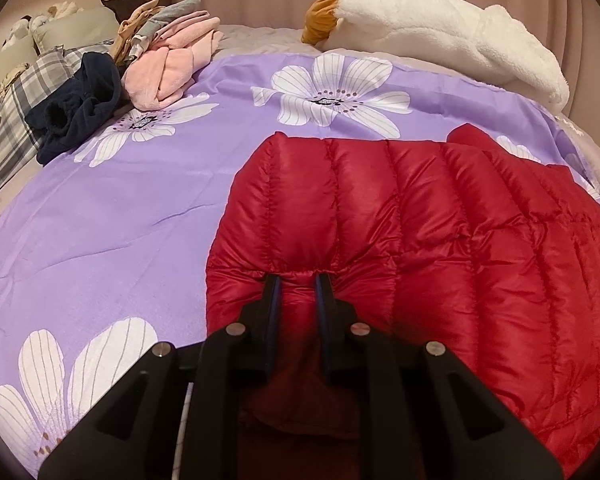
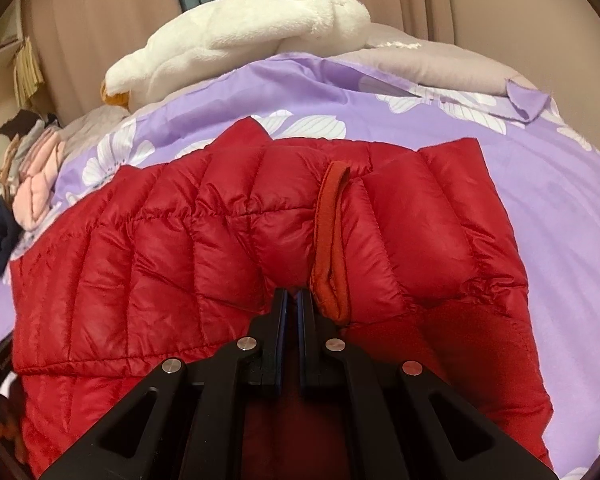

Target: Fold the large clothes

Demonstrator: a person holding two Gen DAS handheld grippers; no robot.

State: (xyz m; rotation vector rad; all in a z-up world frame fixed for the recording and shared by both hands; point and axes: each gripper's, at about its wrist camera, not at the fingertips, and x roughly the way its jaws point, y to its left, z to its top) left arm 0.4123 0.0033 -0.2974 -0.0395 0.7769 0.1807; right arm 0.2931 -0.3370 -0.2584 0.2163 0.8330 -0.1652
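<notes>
A red quilted down jacket [image 1: 420, 216] lies spread on a purple flowered bedsheet [image 1: 132, 208]. My left gripper [image 1: 298, 280] is shut on a puffy fold at the jacket's near edge. In the right wrist view the same jacket [image 2: 172, 248] fills the middle. My right gripper [image 2: 293, 296] is shut on the jacket's near edge, just left of an orange-red cuff band [image 2: 330, 240] that lies on top. The jacket's near underside is hidden below both grippers.
A pile of pink, grey and navy clothes [image 1: 140, 64] sits at the far left of the bed beside a plaid pillow [image 1: 16, 120]. A white plush toy [image 1: 452, 36] lies along the far edge, also in the right wrist view [image 2: 236, 36]. Curtains hang behind.
</notes>
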